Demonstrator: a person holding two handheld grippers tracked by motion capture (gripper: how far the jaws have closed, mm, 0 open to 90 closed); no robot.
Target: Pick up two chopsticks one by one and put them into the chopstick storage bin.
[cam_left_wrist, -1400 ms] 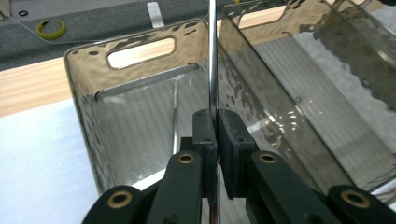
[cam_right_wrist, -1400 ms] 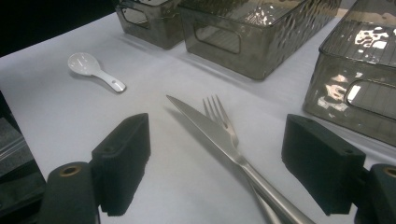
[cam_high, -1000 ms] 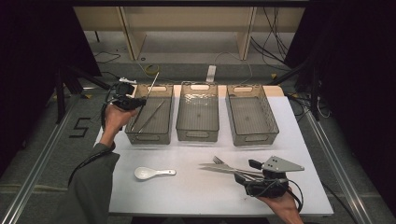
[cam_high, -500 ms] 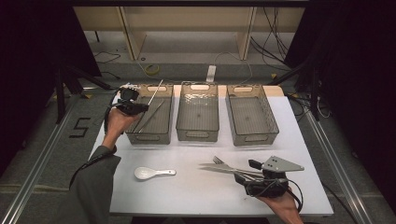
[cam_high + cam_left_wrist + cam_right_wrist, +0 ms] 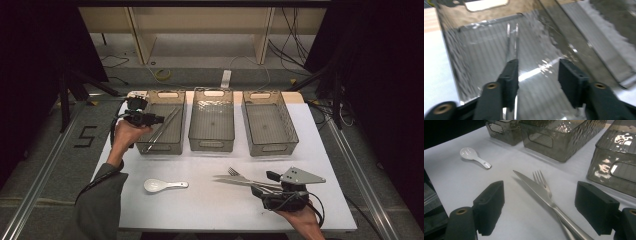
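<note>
Both jaws released: left gripper (image 5: 159, 119) over tongs (image 5: 161, 131) in bin (image 5: 176, 141); right gripper (image 5: 261, 192) low by knife (image 5: 240, 180).

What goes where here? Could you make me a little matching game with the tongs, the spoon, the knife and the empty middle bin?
Things:
1. metal tongs
2. white spoon
3. knife
4. middle bin

Places or states:
A. empty
B. alone on the table, front left
C. inside the left bin
D. lying against the fork

Pairs: 1-C, 2-B, 3-D, 4-A
</note>
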